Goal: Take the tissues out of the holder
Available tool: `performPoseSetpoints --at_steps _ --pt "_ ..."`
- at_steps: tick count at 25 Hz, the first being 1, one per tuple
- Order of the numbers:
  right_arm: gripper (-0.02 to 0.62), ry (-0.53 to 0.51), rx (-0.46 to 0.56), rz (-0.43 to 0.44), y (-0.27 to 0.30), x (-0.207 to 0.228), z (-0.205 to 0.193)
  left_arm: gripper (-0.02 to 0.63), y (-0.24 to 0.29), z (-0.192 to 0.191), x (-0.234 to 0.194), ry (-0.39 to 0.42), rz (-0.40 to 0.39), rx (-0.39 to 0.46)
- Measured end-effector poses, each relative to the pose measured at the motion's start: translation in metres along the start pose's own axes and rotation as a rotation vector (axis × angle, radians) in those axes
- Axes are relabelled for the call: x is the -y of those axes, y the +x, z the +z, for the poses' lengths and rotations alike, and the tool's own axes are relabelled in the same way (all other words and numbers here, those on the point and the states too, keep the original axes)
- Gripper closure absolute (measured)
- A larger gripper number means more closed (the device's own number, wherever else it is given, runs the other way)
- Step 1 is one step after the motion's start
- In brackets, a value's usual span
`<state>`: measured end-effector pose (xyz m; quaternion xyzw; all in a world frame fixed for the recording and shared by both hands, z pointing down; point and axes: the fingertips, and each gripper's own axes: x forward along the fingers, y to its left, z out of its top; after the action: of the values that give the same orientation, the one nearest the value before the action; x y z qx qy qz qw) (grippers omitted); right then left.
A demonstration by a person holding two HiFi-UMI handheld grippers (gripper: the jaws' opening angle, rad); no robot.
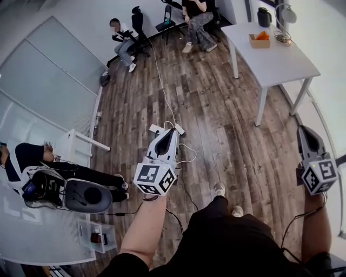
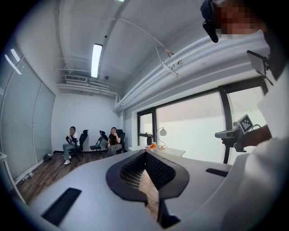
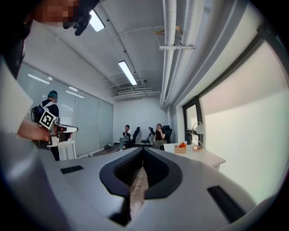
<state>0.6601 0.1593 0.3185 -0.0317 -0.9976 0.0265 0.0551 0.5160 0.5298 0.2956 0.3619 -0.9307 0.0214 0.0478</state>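
Grey left claw (image 1: 173, 131) and right claw (image 1: 303, 130) both pinched shut, empty; my worry's tripping on that thin white floor cable (image 1: 160, 81).

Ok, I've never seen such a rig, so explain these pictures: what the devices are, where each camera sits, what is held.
No robot: a person holds a two-jaw gripper in each hand. The head view looks down from the person's head at the left gripper, the right gripper and the wooden floor. The other two views ride on the grippers and look along their jaws. Both pairs of jaws are closed on nothing. The white table bears a small box with something orange, a dark jug and a lamp. I cannot make out a tissue holder.
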Motion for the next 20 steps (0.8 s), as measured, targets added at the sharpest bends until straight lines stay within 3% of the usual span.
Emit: performPoseSetpoints --at_steps 5,8,15,20 --pt "0.591 0.038 0.013 -0.041 0.034 0.019 -0.007 0.601 0.036 -0.017 -0.027 0.013 0.004 -0.027" --pt "0.591 0.049 0.003 -0.086 0.061 0.041 -0.009 0.601 0.075 -0.024 -0.046 -0.039 -0.002 -0.031" --pt "0.591 0.065 -0.005 -0.143 0.139 0.072 0.01 0.601 0.174 -0.011 -0.097 -0.062 -0.002 0.001" --pt "0.591 0.031 -0.031 -0.173 0.209 0.075 0.022 0.601 0.239 -0.014 -0.118 -0.064 -0.085 -0.015"
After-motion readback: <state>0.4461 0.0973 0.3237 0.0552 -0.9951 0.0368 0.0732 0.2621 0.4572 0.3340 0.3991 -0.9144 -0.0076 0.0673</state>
